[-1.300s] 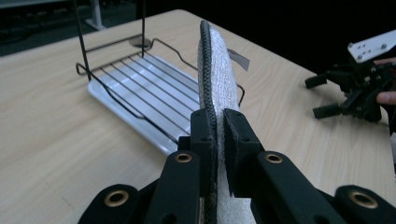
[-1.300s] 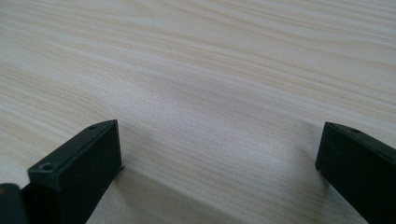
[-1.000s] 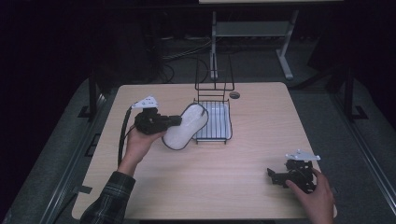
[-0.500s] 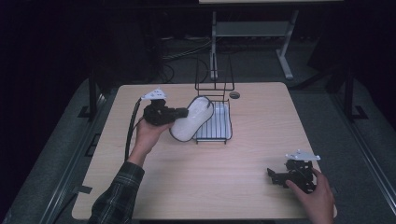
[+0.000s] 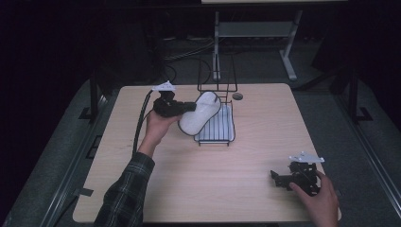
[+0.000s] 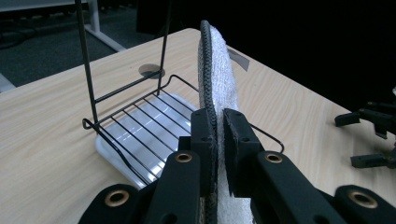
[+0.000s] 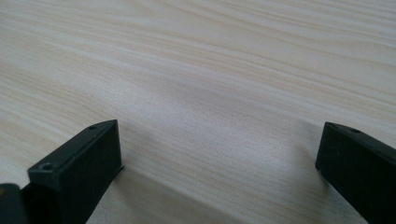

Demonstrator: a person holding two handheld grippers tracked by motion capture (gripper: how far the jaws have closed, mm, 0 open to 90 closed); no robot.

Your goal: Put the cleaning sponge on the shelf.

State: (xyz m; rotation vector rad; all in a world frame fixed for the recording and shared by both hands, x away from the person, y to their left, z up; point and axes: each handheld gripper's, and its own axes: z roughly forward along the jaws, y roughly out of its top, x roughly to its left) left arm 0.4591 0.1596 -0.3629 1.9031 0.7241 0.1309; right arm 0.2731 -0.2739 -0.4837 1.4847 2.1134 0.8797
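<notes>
The white pad (image 5: 198,117) hangs centre-left in the high view, tilted over the wire rack (image 5: 215,134) and its tray. It looks light, soft and floppy (dark stitched rim), so the edge seems the best place to pinch. The left gripper (image 6: 218,140) has its 2 jaws clamped on that rim. The right gripper (image 5: 283,178), lower right, rests spread wide, holding nothing.

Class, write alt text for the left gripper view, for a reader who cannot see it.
The left gripper is shut on the dark-trimmed edge of a white pad, held upright on edge above a wooden table. To its left a black wire rack sits on a white tray. The other gripper lies far right.
</notes>
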